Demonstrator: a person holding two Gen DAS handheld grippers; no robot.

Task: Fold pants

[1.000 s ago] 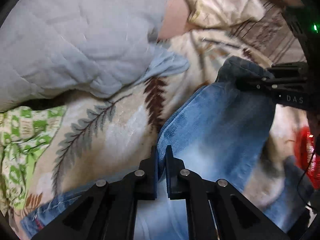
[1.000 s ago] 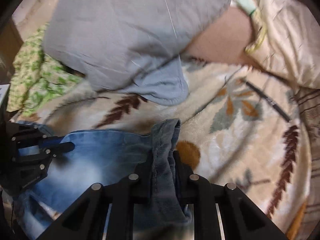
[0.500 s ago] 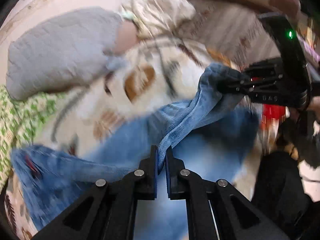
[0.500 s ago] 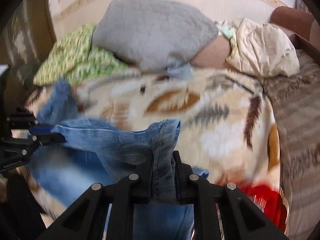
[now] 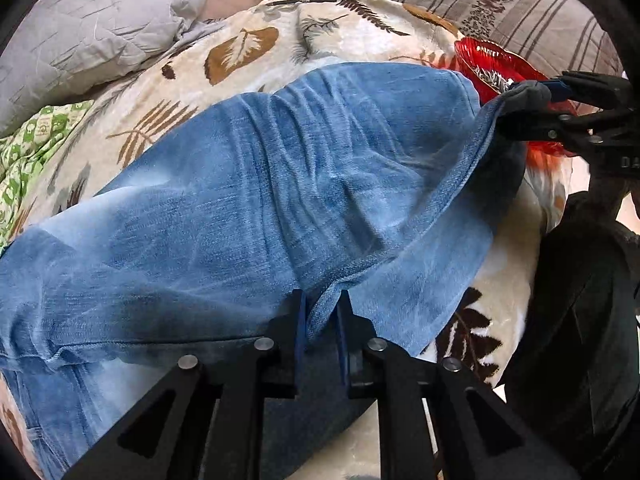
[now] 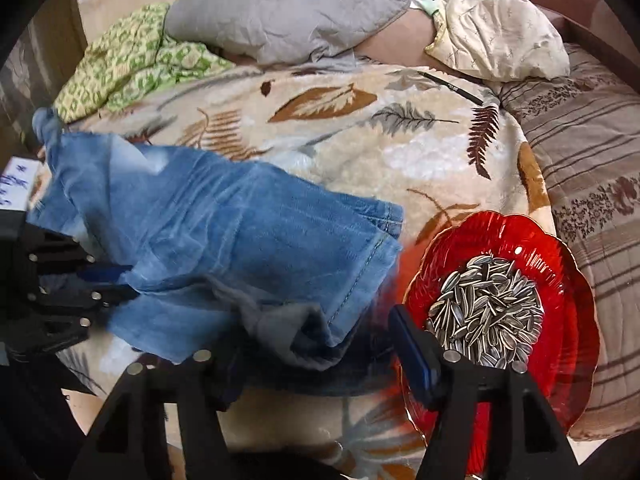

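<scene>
The jeans (image 5: 248,208) lie on a leaf-print blanket (image 6: 360,128) spread over the bed, folded over so one layer rests on another. In the right wrist view a stitched hem faces right, just beside a red dish (image 6: 560,264) of sunflower seeds (image 6: 488,312).

Left claw (image 5: 322,320): jaws have just been opening and stand slightly apart. A fold of denim edge sits between them; the pads do not appear to press on it. In the right wrist view this claw (image 6: 116,284) shows at the left edge, at the near left side of the jeans.

Right claw (image 6: 320,344): jaws have just been opening and stand wide apart. A bunched grey-blue corner of the jeans lies between them, against the left finger; the blue-padded right finger (image 6: 412,356) stands clear of the cloth, over the rim of the dish. In the left wrist view this claw (image 5: 560,108) shows at the far right with the corner of the jeans at its tips.

Far end of the bed: a grey pillow (image 6: 280,8), a cream pillow (image 6: 500,36), a green-patterned cloth (image 6: 128,60) at far left. A dark pen (image 6: 452,88) lies on the blanket near the cream pillow. A striped brown quilt (image 6: 592,152) covers the right side.
</scene>
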